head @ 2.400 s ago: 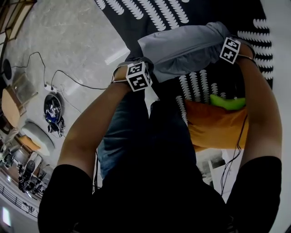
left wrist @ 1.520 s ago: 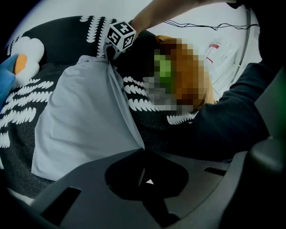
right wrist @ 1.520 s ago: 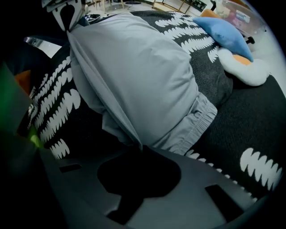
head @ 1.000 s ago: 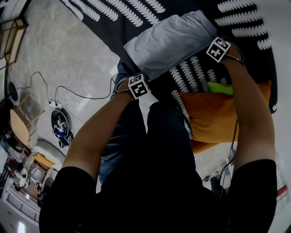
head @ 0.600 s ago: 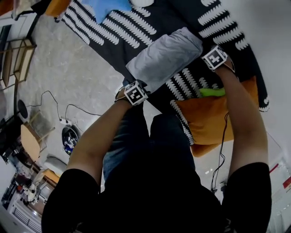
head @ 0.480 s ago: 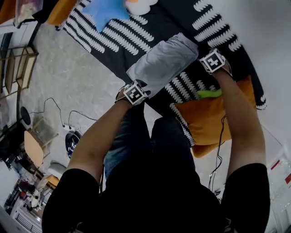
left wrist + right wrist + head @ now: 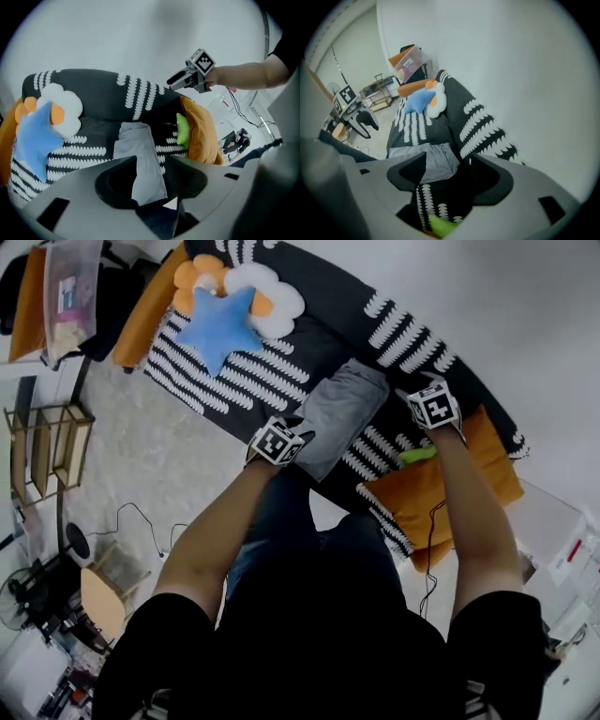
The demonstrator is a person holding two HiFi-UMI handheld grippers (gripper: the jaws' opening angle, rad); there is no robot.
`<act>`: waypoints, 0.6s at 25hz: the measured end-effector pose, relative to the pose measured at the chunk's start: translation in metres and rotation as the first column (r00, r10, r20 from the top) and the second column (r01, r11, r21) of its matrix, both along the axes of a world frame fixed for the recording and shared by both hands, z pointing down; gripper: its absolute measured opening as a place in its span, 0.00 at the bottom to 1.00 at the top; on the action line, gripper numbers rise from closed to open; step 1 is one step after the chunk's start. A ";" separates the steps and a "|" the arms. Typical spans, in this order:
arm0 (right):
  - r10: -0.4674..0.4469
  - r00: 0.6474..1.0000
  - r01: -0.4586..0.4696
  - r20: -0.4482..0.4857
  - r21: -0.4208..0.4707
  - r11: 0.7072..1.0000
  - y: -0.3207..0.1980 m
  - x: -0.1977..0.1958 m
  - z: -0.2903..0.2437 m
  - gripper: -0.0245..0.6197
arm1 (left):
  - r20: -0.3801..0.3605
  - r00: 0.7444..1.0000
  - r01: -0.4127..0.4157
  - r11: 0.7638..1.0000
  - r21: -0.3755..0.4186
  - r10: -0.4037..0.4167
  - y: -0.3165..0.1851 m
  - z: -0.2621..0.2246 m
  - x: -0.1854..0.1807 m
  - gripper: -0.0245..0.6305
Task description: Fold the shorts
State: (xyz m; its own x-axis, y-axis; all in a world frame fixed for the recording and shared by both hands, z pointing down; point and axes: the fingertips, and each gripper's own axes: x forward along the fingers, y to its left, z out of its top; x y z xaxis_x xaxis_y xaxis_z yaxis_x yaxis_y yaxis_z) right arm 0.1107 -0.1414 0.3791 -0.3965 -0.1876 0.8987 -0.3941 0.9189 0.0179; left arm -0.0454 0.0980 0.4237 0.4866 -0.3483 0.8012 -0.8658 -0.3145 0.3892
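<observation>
The shorts (image 7: 339, 418) lay just above the middle of the head view, a narrow grey strip already doubled lengthwise, flat on the seat of the black-and-white sofa (image 7: 272, 362). I judged them light, soft and limp, with nothing stiff to push against, so any lifted end would sag and the layers could slide apart. The best hold, I reckoned, was a pinch through both layers at the two corners of one short end (the near end, towards the lower left, looked easiest), carried over to meet the other.

The left gripper (image 7: 150, 168) hovered off that near end. Its jaws had just been opening and stood well apart, with nothing clamped; the shorts showed only beyond the gap. The right gripper (image 7: 447, 168) hung to the right of the strip. Its jaws had also been opening and were released and empty, with sofa cover and a grey edge beyond them.

An orange cushion (image 7: 469, 484) with a green thing (image 7: 415, 455) lay at right, and a blue star pillow (image 7: 217, 324) at upper left.
</observation>
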 end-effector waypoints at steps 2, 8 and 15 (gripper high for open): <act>0.059 0.998 -0.058 0.028 -0.008 0.998 0.003 0.000 -0.022 0.51 | 0.002 1.000 -0.031 1.000 0.006 0.031 -0.005 -0.020 -0.015 0.36; 0.194 0.977 -0.197 0.083 0.022 0.980 -0.002 -0.009 -0.082 0.52 | 0.024 0.994 -0.107 0.993 0.042 0.106 -0.035 -0.067 -0.067 0.36; 0.383 0.904 -0.392 0.188 0.014 0.920 0.024 -0.007 -0.148 0.52 | 0.038 0.988 -0.151 0.983 0.101 0.148 -0.067 -0.122 -0.092 0.36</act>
